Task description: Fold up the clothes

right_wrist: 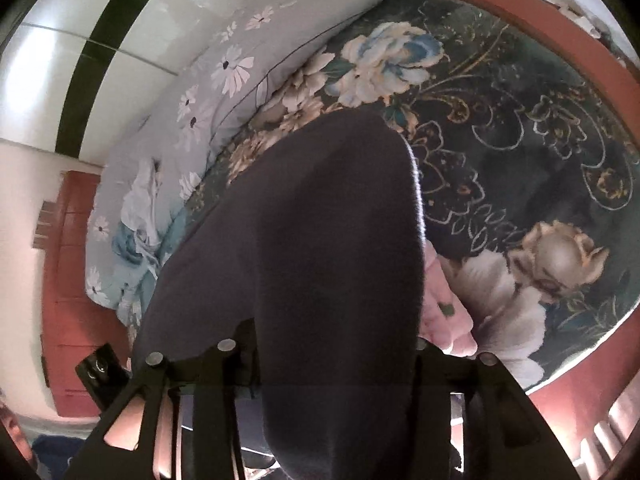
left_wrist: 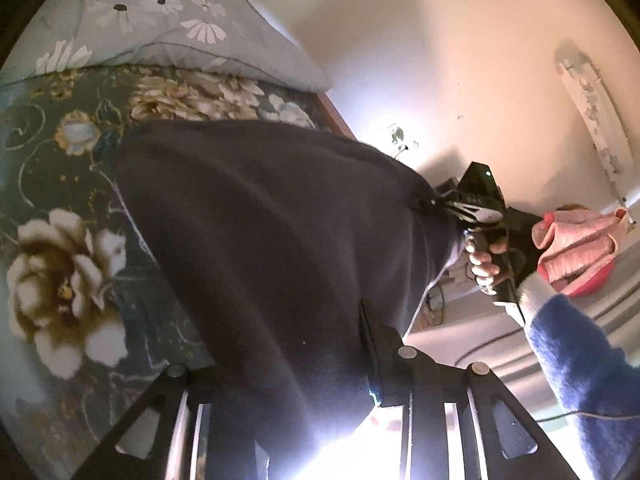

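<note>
A dark navy garment point(left_wrist: 272, 248) hangs stretched between my two grippers above the bed; it also fills the middle of the right wrist view point(right_wrist: 328, 248). My left gripper point(left_wrist: 360, 360) is shut on one corner of its edge. In the left wrist view my right gripper point(left_wrist: 440, 204) is shut on the other corner, held by a hand in a blue sleeve. In the right wrist view the cloth drapes over my right gripper point(right_wrist: 320, 360) and hides its fingertips. The far end of the garment rests on the floral bedspread point(left_wrist: 60, 184).
A pale blue daisy-print pillow point(left_wrist: 160, 24) lies at the head of the bed, also in the right wrist view point(right_wrist: 192, 112). A small pink cloth point(right_wrist: 444, 312) lies on the bedspread point(right_wrist: 520, 128) beside the garment. The red-brown bed frame point(right_wrist: 560, 40) edges the mattress. Pink clothing point(left_wrist: 576, 248) lies beyond the right hand.
</note>
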Motion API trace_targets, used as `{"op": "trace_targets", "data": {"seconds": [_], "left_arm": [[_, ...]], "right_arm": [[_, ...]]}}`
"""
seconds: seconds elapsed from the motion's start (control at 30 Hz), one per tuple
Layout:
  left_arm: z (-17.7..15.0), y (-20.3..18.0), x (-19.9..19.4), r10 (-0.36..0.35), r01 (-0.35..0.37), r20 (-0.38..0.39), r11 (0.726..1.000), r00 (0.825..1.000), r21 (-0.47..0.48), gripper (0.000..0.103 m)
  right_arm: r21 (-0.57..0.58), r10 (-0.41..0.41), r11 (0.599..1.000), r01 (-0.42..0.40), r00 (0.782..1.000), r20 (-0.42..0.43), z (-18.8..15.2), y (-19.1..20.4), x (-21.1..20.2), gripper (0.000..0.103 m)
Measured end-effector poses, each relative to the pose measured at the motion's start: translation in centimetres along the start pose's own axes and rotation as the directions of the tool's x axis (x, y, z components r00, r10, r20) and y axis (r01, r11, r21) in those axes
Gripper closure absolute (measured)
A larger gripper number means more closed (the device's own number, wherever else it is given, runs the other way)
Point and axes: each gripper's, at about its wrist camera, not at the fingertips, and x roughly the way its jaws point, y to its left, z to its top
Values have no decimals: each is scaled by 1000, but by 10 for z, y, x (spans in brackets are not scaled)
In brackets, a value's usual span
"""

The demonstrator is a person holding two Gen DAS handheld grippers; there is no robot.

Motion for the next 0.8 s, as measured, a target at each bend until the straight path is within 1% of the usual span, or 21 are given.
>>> {"op": "trace_targets", "data": {"seconds": [0.07, 0.13, 0.2, 0.27, 0.33, 0.4, 0.43, 0.47, 0.53, 0.57, 0.67, 0.8], "left_arm": [[-11, -3, 7, 26, -26, -15, 999, 1000, 19, 67], [-17, 4, 19, 39, -39, -44, 999, 998, 0, 65], [-18, 12, 23, 20, -22, -59, 999, 998, -33, 63], [-16, 17, 21, 4, -6, -55, 999, 998, -42, 61], [-12, 20, 18, -1, -1, -50, 999, 999, -41, 58], [-9, 23, 15, -15, 11, -59, 998, 998, -65, 53], [-6, 25, 15, -20, 15, -63, 997, 998, -78, 48], [-5, 27, 11, -12, 7, -64, 997, 998, -80, 44], [-5, 29, 3, 10, -15, -62, 997, 998, -77, 41], [-6, 32, -2, 22, -27, -61, 997, 998, -74, 39], [-13, 41, -21, 58, -63, -56, 994, 997, -85, 38], [-18, 52, -34, 89, -95, -54, 989, 995, -112, 37]], "right_arm": [[19, -2, 1000, 2, 1000, -9, 0, -11, 7, 55], [49, -3, 999, 4, 1000, -20, 0, -17, 14, 48], [65, 4, 998, -2, 1000, -29, -1, -21, 17, 47], [52, -5, 999, 7, 999, -37, -2, -18, 15, 43], [32, -37, 999, 39, 998, -55, -2, -11, 9, 40], [20, -84, 996, 85, 995, -60, -3, -5, 0, 40], [23, -104, 994, 105, 993, -52, -2, -3, -4, 39], [26, -125, 992, 126, 991, -44, -2, -2, -7, 39], [37, -167, 985, 168, 986, -26, -3, 2, -17, 38], [40, -176, 983, 177, 984, -22, -3, 3, -18, 38], [57, -217, 974, 217, 976, -1, -2, 8, -30, 38], [87, -293, 953, 290, 955, 31, 4, 12, -40, 38]]}}
